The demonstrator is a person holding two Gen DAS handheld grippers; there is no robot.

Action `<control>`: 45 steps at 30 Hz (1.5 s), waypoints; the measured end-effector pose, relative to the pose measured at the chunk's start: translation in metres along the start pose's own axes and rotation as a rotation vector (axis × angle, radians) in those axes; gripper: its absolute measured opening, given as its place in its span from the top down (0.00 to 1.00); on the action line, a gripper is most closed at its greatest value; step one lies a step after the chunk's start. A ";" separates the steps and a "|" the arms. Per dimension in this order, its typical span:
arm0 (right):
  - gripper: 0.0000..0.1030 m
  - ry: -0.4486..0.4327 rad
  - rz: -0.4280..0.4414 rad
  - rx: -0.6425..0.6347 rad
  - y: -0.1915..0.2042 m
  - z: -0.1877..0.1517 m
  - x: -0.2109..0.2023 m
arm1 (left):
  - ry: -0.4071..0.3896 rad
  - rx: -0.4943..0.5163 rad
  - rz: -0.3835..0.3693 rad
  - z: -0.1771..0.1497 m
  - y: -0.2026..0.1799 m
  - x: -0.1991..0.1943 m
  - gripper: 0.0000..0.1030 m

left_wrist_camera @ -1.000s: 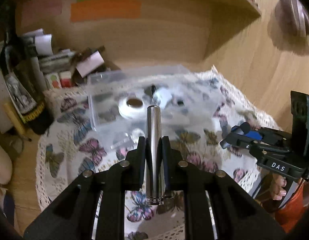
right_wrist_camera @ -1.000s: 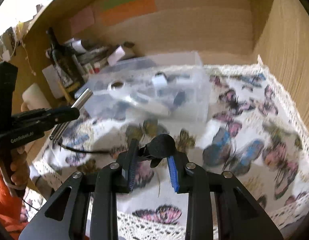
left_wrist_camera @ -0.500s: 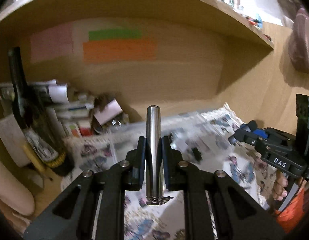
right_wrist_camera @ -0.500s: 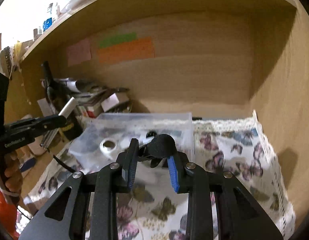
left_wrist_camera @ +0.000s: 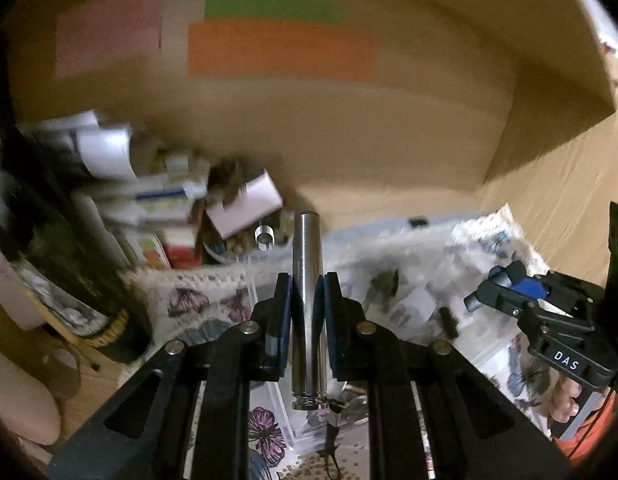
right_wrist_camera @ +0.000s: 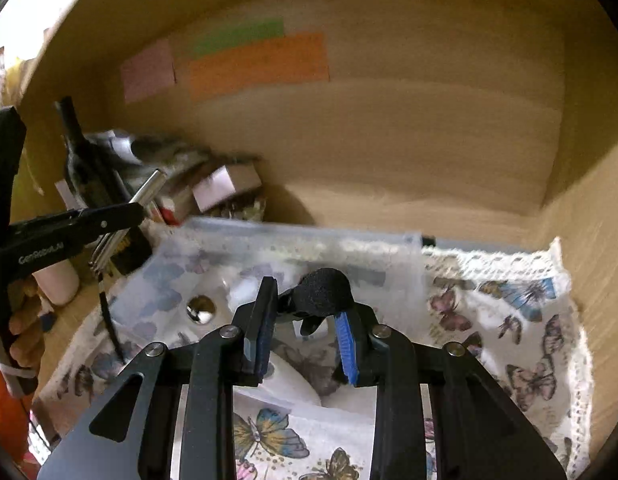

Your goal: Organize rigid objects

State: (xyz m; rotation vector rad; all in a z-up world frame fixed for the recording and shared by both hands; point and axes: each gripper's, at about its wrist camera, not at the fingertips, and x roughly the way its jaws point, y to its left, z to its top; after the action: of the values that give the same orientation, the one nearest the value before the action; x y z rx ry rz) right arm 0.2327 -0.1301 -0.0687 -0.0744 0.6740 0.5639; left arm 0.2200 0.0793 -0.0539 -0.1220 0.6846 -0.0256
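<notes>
Left tongs clamp the steel tube lengthwise, pointing forward — right tongs grip the black foam-tipped piece.

left tongs clamped, right tongs gripping

Left gripper: has tilted upward and pushed in toward the back wall over the last second; a second ago it looked down on the clear bin, which now sits low behind the jaws.
Left-view clutter pile: looms larger and nearer than half a second ago.
Right gripper: has moved forward over the clear bin; the bin's far rim now lies just beyond the black foam-tipped piece, and the white roll has slipped beneath the jaws.
Butterfly cloth: less of it shows in front than a second ago.
</notes>
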 end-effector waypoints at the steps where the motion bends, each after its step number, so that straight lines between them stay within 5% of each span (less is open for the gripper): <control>1: 0.75 0.019 0.003 0.003 -0.001 -0.002 0.006 | 0.023 -0.001 -0.001 -0.003 0.001 0.008 0.86; 8: 0.75 0.123 0.029 0.011 -0.003 -0.011 0.035 | 0.099 0.031 0.003 -0.023 -0.008 0.037 0.86; 15: 0.75 0.131 0.010 -0.004 -0.001 -0.012 0.040 | 0.109 0.030 0.002 -0.025 -0.011 0.037 0.86; 24: 0.48 0.056 -0.034 -0.030 0.003 -0.007 0.018 | 0.047 0.038 0.013 -0.022 -0.016 0.005 0.85; 45: 0.02 -0.335 -0.059 -0.055 0.040 -0.030 -0.146 | -0.379 0.066 0.055 -0.064 -0.066 -0.160 0.04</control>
State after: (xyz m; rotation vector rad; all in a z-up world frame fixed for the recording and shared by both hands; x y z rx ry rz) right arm 0.1018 -0.1722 0.0016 -0.0492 0.3296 0.5229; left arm 0.0566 0.0177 0.0056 -0.0424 0.3083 0.0279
